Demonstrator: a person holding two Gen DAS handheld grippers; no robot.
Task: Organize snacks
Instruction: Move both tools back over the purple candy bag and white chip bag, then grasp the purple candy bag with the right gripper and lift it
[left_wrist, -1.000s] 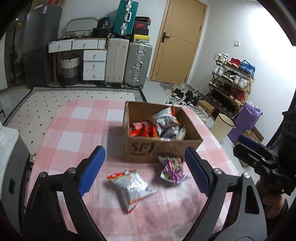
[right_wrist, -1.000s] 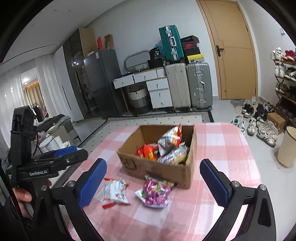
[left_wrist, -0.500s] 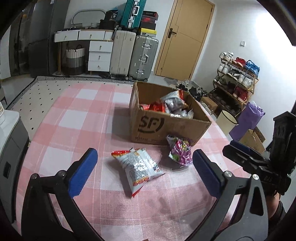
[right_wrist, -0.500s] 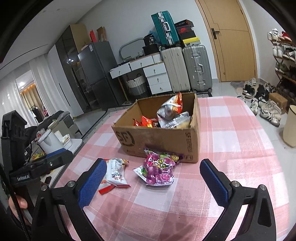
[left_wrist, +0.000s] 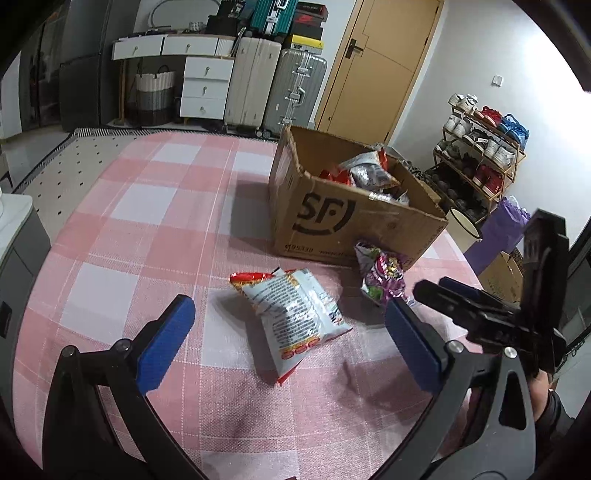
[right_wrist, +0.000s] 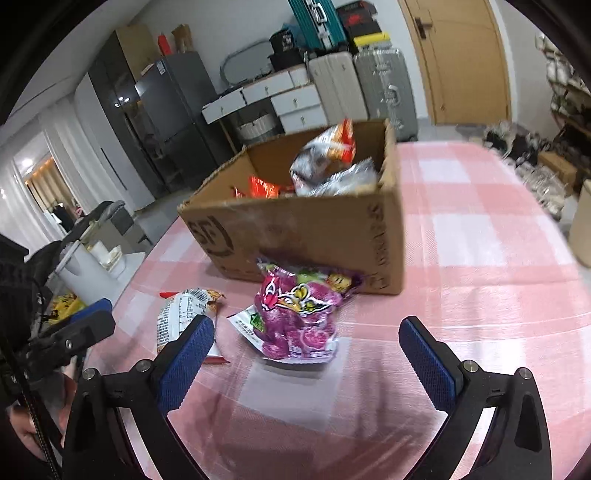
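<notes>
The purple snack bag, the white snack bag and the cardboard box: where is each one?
purple snack bag (right_wrist: 299, 317): right wrist view, middle of its front.
white snack bag (left_wrist: 295, 314): left wrist view, middle of its printed back.
cardboard box (left_wrist: 332, 221): left wrist view, its logo wall.

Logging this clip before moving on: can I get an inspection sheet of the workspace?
Surface: pink checked tablecloth.
Job's things: open cardboard box with snack bags inside; white snack bag and purple snack bag lie on the cloth in front of it.
Clutter: nothing seen on the cloth.
Grippers: left gripper open, empty; right gripper open, empty.
Cables: nothing seen.
Surroundings: suitcases, drawers, door, shoe rack.
</notes>
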